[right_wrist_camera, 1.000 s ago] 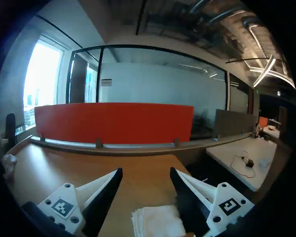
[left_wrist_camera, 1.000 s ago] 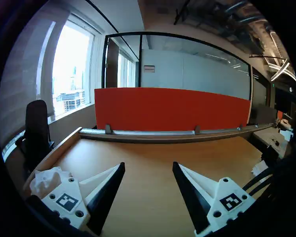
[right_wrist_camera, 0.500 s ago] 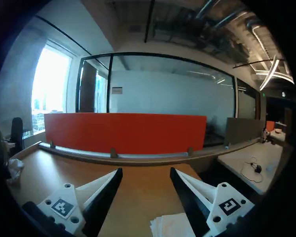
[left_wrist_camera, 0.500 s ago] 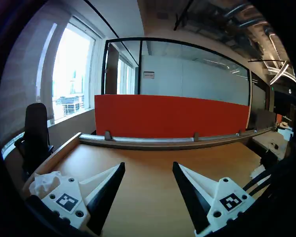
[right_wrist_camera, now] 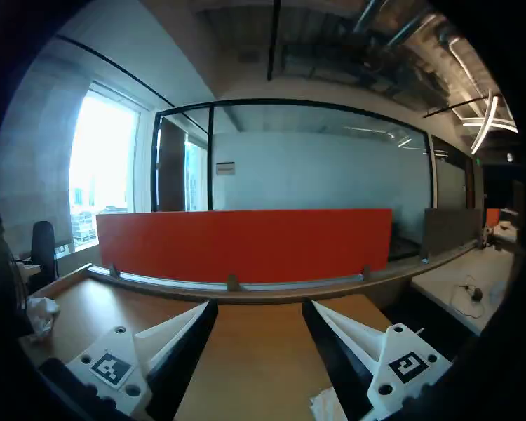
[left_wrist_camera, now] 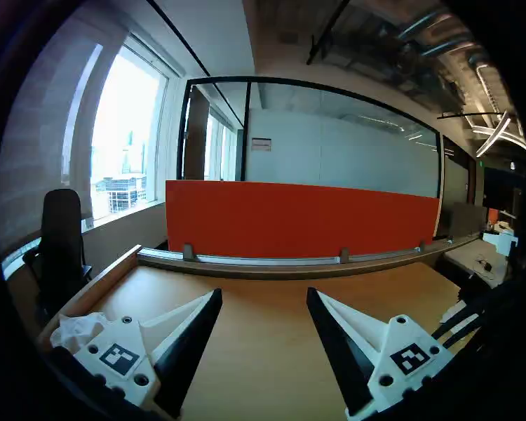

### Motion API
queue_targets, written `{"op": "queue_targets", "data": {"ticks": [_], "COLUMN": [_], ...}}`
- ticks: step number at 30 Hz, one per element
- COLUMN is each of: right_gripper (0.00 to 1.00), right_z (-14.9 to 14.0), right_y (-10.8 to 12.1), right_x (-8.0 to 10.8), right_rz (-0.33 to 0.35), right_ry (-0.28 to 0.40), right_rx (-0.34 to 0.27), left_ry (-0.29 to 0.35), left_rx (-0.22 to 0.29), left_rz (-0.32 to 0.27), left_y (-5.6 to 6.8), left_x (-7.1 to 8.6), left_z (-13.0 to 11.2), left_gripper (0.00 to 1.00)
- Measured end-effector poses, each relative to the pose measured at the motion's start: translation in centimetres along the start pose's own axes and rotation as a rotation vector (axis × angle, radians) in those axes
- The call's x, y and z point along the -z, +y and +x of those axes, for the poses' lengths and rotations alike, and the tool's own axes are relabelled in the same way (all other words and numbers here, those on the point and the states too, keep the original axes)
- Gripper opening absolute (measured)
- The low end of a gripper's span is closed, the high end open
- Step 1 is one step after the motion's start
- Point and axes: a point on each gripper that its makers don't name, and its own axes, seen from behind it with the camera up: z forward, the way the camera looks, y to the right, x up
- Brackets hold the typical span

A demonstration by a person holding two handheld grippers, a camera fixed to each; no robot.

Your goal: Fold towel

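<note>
1. Right gripper (right_wrist_camera: 259, 304): jaws wide apart, empty, over a light brown wooden desk (right_wrist_camera: 263, 361).
2. A folded white towel (right_wrist_camera: 326, 408) lies by its right-hand finger's base, outside the jaws; its long axis cannot be told.
3. Left gripper (left_wrist_camera: 263, 291): jaws wide apart, empty, beside crumpled white cloth (left_wrist_camera: 77, 326).

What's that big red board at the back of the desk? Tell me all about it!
The red divider panel is a long, flat, plain orange-red board that looks smooth. It stands upright along the far edge of the wooden desk, held at its bottom by small grey brackets on a silvery rail. A glass wall rises behind it.
</note>
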Motion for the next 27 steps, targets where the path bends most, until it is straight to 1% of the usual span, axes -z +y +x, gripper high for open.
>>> {"op": "queue_targets", "data": {"ticks": [3,9,15,21,27], "right_gripper": [0.93,0.93,0.93,0.93,0.93], "right_z": [0.1,-0.3,-0.1,0.0,0.4], "right_y": [-1.5,-3.3,-4.1,-4.4,-5.1], "right_x": [-0.3,-0.5,-0.6,-0.8,-0.8], "right_rz": [0.021,0.044,0.053,0.053,0.056], "right_ry": [0.004,-0.005,-0.012,-0.017,-0.021], "right_rx": [-0.001,0.019,0.031,0.040,0.047], "left_ry": [0.008,0.017,0.033,0.058,0.078], "left_rx": [-0.007,-0.020,-0.019,-0.012,-0.006], "left_rz": [-0.008,-0.019,-0.020,0.006,0.013], "left_y": [0.2,0.4,0.2,-0.6,-0.8], "left_x": [0.0,0.0,0.1,0.1,0.1], "left_z": [0.3,0.2,0.2,0.6,0.5], "left_gripper": [0.89,0.89,0.89,0.89,0.89]}}
